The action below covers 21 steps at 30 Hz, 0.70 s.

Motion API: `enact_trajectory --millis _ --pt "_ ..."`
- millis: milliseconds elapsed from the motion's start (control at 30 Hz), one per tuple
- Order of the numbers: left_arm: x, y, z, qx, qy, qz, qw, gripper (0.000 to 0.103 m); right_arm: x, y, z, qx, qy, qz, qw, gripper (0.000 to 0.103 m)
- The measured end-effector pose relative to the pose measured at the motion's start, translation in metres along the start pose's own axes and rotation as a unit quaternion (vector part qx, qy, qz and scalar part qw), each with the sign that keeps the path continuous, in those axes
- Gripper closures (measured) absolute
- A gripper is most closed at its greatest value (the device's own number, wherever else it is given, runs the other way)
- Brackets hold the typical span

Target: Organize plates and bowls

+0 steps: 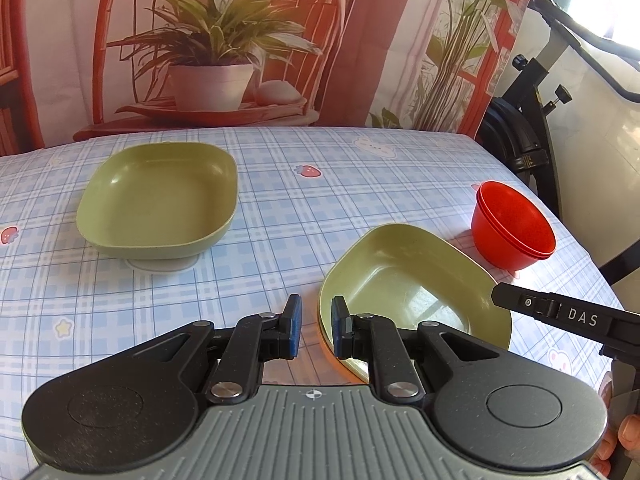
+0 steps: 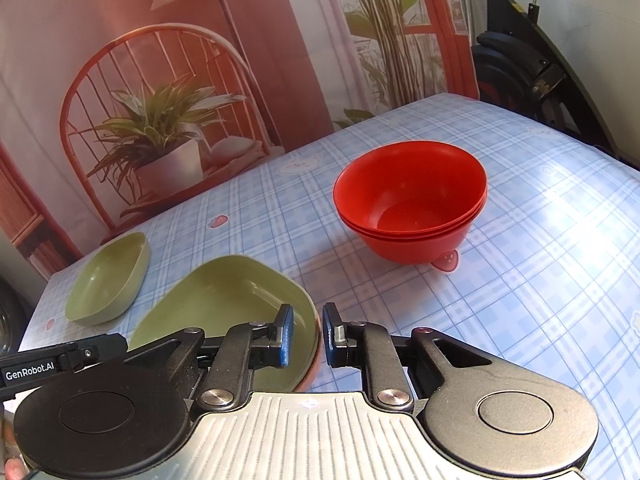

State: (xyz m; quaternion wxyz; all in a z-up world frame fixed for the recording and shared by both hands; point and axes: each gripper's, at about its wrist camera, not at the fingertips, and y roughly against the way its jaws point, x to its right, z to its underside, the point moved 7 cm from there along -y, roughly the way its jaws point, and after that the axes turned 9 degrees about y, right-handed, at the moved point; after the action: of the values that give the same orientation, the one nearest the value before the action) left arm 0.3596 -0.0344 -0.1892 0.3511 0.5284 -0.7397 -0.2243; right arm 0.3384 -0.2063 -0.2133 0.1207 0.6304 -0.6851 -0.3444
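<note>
A green plate (image 1: 408, 288) (image 2: 228, 304) lies nested on an orange plate (image 1: 332, 356) (image 2: 312, 368) at the near side of the table. My left gripper (image 1: 317, 326) straddles its left rim with jaws nearly together, one pad inside the plate and one outside. My right gripper (image 2: 307, 336) straddles the opposite rim, and a slit shows between its inner pad and the rim. A second green dish (image 1: 160, 200) (image 2: 108, 280) sits alone at the far left. Nested red bowls (image 1: 512, 228) (image 2: 408, 204) stand to the right.
The blue checked tablecloth (image 1: 280, 240) ends close to the red bowls on the right. Beyond that edge stands a black exercise bike (image 1: 520, 140) (image 2: 520, 68). A printed backdrop (image 1: 240, 40) hangs behind the table. A person's fingers (image 1: 628, 432) hold the right tool.
</note>
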Motion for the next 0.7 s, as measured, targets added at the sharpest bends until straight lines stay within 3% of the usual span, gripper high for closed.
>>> enact_trajectory --millis 200,433,700 --pt "-0.018 0.027 -0.033 0.034 -0.002 0.003 0.9994 0.087 -0.019 0.010 -0.014 0.016 0.015 -0.012 1.000 0.087" --pt "-0.062 0.051 -0.083 0.064 -0.011 -0.019 0.9977 0.086 -0.062 0.009 -0.036 0.019 0.038 -0.046 0.998 0.087" --pt "-0.120 0.046 -0.127 0.092 0.000 -0.055 0.9942 0.086 -0.132 -0.027 -0.046 -0.005 0.057 -0.087 0.995 0.087"
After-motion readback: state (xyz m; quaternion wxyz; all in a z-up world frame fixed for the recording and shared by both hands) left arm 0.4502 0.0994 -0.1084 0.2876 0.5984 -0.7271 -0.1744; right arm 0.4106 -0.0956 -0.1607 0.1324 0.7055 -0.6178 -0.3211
